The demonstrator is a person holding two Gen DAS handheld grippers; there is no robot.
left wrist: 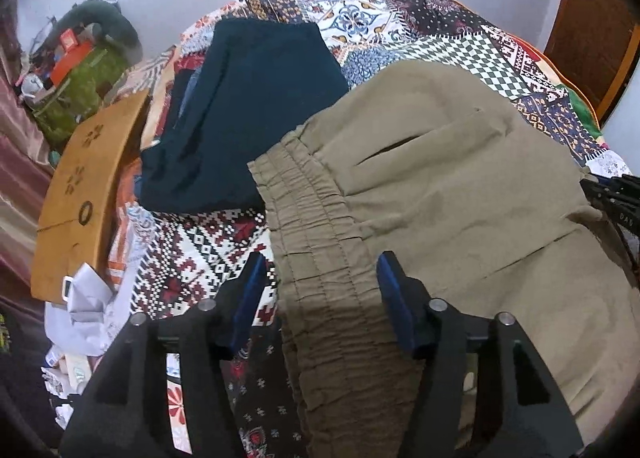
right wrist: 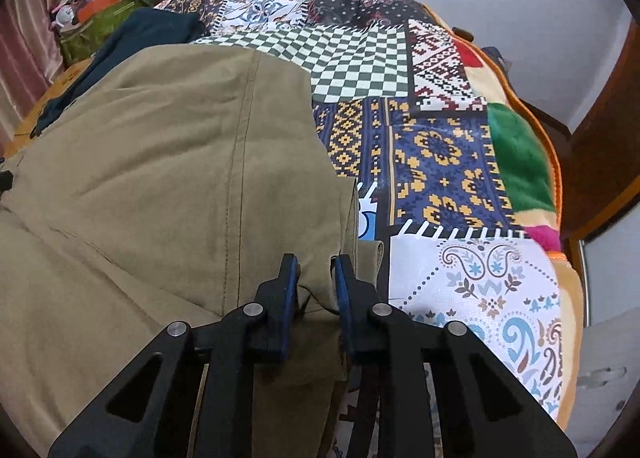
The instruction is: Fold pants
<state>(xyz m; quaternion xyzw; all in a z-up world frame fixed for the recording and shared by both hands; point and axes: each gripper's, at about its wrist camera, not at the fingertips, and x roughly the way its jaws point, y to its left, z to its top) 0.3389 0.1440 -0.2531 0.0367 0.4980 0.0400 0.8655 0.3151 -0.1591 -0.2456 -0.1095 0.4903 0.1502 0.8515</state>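
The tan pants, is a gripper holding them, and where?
The right gripper pinches the tan pants at a folded edge corner. The left gripper is open, straddling the elastic waistband without clamping it.

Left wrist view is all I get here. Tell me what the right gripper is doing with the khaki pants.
Observer: The right gripper is shut on the khaki pants, pinching a cloth edge.
Operator: Say what lies right of that edge.
Observer: A white paisley patch of the patchwork bedspread.
Operator: Report anything at the bed's right rim.
Observer: A green patch with an orange border.
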